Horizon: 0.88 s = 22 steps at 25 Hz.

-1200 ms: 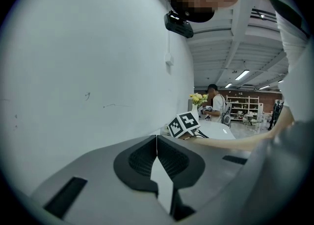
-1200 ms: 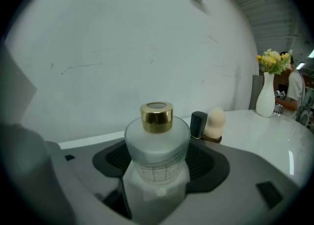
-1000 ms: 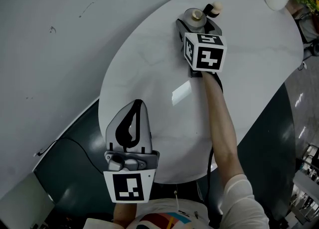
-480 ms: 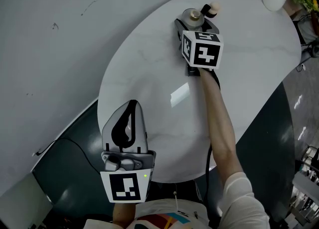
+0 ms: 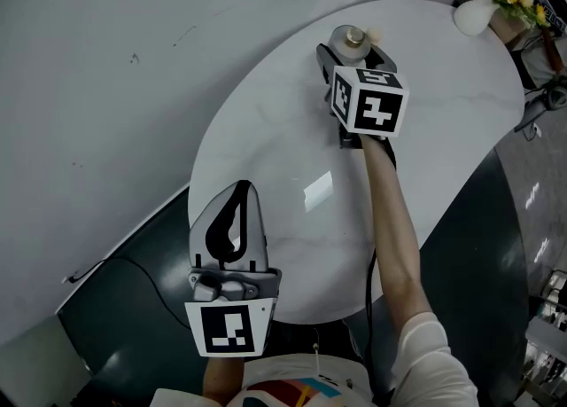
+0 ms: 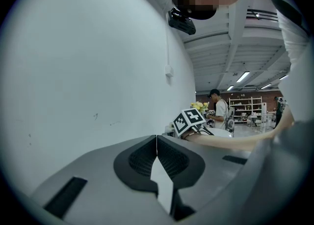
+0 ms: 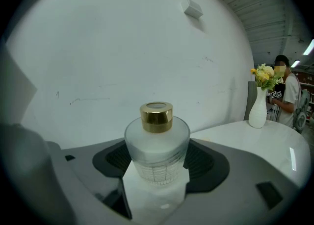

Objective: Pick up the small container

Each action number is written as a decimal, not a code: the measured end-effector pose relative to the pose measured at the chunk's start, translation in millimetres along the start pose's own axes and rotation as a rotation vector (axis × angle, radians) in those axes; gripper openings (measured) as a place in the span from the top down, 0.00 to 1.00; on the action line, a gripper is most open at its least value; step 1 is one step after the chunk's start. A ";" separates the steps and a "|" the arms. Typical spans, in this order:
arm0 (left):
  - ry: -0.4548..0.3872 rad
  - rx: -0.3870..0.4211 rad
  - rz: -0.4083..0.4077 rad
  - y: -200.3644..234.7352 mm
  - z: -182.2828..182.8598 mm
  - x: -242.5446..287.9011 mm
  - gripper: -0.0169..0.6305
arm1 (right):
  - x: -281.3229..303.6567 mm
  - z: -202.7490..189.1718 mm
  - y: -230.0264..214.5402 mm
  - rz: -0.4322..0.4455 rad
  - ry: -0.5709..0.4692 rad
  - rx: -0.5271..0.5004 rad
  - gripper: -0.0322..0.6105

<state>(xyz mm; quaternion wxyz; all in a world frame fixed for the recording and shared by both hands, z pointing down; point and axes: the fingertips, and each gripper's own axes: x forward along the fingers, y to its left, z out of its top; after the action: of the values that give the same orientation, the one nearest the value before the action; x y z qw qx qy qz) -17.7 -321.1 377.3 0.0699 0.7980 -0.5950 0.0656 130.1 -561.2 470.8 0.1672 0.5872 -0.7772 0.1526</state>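
Tool on my right [image 5: 353, 58] pinches the small container [image 7: 157, 143], a frosted glass bottle with a gold cap [image 7: 156, 116], at the far edge of the table [image 5: 443, 113]. Both pads look pressed to its sides. To lift it well, I judge I should keep the squeeze even and rise straight up, since round glass can slip. Its frosting hides any contents. A white vase [image 7: 257, 109] well apart holds yellow flowers [image 7: 263, 73]. My left tool [image 6: 156, 145] is pressed together, empty, near me.

Left fingers [image 6: 140, 159] together, right [image 7: 205, 162] seemingly clamped.
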 end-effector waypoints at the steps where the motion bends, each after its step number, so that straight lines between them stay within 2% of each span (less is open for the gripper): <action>1: -0.010 0.002 -0.001 0.0 6.1 -2.2 0.95 | -6.7 7.6 -0.4 -0.002 -0.010 0.010 0.42; 7: -0.073 0.010 -0.003 4.1 45.1 -18.8 0.95 | -58.8 57.2 5.6 -0.017 -0.077 0.006 0.42; 14: -0.145 0.029 -0.028 4.7 90.1 -39.6 0.95 | -136.7 111.9 22.7 -0.055 -0.124 -0.076 0.42; 19: -0.186 0.051 -0.037 5.9 116.5 -55.8 0.95 | -195.8 140.3 47.1 -0.019 -0.178 -0.057 0.42; 22: -0.197 0.060 -0.038 5.9 128.2 -67.5 0.95 | -230.8 144.1 63.7 -0.010 -0.199 -0.049 0.42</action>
<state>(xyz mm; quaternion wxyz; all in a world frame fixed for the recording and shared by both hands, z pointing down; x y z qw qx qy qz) -39.8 -283.6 239.0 -0.0116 0.8133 -0.5817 0.0036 115.9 -408.0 237.5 0.1045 0.5992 -0.7903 0.0736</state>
